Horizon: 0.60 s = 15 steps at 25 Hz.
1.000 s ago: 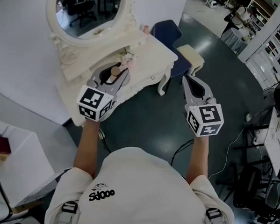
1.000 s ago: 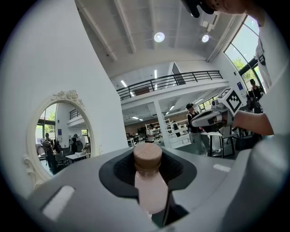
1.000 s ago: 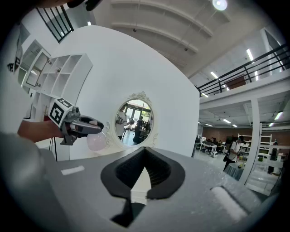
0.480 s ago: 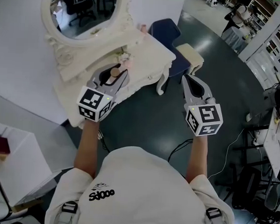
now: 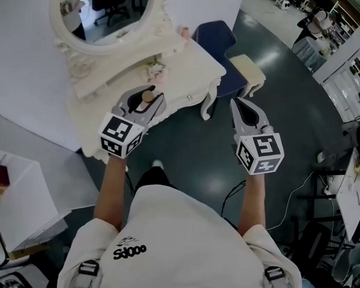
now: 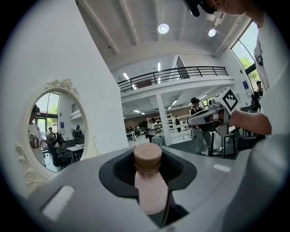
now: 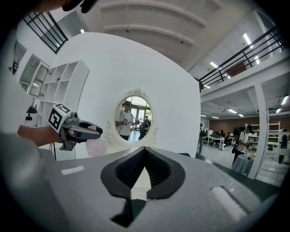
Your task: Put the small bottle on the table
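The small bottle [image 6: 149, 190], pale pink with a tan cap, stands upright between the jaws of our left claw [image 5: 147, 95], which is clamped on its body. In the head view it sits left of centre, over the front edge of the white table [image 5: 190, 68], below the oval mirror [image 5: 103, 10]; we cannot tell whether it touches the top. Our right claw [image 5: 238, 107], right of centre over the dark floor [image 5: 192, 147], has its tips together and holds nothing. A blue chair [image 5: 217, 40] and a cream stool [image 5: 247, 68] stand beyond the table's right end.
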Tool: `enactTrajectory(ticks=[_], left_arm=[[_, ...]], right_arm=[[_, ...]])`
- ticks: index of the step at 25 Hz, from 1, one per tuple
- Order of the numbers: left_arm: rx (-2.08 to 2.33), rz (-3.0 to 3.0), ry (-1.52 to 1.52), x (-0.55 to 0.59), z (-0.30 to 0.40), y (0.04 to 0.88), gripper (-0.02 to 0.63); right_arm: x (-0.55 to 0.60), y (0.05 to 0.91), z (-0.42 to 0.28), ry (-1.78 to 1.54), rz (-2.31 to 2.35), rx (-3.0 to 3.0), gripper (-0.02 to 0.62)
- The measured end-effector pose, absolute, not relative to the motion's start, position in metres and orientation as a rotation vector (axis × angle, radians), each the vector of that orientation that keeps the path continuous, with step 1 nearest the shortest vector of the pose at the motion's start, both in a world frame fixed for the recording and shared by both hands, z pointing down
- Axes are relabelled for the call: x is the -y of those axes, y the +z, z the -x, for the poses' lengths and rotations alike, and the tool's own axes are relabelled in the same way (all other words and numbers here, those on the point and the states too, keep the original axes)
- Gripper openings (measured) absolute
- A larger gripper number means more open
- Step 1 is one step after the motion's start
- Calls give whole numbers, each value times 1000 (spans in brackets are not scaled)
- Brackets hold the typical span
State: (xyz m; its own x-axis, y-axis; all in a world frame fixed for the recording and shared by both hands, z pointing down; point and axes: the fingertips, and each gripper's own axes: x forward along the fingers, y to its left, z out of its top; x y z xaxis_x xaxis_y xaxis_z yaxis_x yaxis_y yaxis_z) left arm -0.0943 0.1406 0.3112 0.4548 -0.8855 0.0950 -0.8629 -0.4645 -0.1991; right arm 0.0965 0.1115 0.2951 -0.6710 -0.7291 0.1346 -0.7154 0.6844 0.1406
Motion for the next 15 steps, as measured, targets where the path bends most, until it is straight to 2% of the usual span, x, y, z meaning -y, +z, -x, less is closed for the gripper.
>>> enactTrajectory(ticks=[8,15], left_arm=[[-1499,2605,-308,-79,94,321,135],[-1466,2651,-273,21,101,320,135]], right_arm=[[-55,310,-89,-70,-1184,2718,2],[31,306,-88,-39,-1275,2674,2]])
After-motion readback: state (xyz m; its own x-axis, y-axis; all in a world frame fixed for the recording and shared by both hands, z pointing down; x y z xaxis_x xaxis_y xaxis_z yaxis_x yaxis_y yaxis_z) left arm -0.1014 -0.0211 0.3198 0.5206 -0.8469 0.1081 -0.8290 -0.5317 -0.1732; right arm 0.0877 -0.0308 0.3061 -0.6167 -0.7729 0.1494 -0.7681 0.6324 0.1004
